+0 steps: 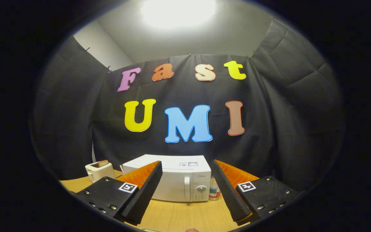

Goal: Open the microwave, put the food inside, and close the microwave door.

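Microwave (172, 182) lower centre on the wooden table (179, 216), door closed, beyond the gripper (185, 193) whose jaws are wide apart and empty; bottle (214, 190) at its right, toaster (99, 170) holding toast at left.

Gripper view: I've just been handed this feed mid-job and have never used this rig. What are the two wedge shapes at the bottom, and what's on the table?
This camera rides on a hand-held two-finger gripper and looks forward along its fingers; those are the two wedges. They stand wide open with nothing between them. Beyond them, on a wooden table, sits a white microwave with its door closed and a round dial on its front. A small bottle stands just beside the microwave's dial side. On the other side is a white toaster with what looks like toast in its slot. Nothing is held yet.
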A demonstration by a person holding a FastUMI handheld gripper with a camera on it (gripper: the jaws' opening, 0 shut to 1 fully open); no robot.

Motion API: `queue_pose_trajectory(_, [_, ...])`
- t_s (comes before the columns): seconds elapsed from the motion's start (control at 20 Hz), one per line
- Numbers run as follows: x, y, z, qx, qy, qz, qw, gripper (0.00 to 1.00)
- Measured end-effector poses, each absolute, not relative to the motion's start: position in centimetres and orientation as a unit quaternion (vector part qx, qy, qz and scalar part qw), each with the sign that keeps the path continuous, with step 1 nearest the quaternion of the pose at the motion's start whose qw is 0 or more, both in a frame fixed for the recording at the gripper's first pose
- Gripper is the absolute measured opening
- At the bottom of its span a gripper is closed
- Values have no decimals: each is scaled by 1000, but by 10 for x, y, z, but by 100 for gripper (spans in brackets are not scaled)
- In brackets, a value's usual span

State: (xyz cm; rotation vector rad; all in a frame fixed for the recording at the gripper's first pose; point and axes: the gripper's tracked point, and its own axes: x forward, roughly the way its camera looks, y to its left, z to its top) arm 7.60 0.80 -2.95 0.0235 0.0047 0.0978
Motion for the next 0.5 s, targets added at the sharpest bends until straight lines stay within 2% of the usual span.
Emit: queue_pose_trajectory(0.5, [153, 10, -88, 9, 43, 69, 997, 97])
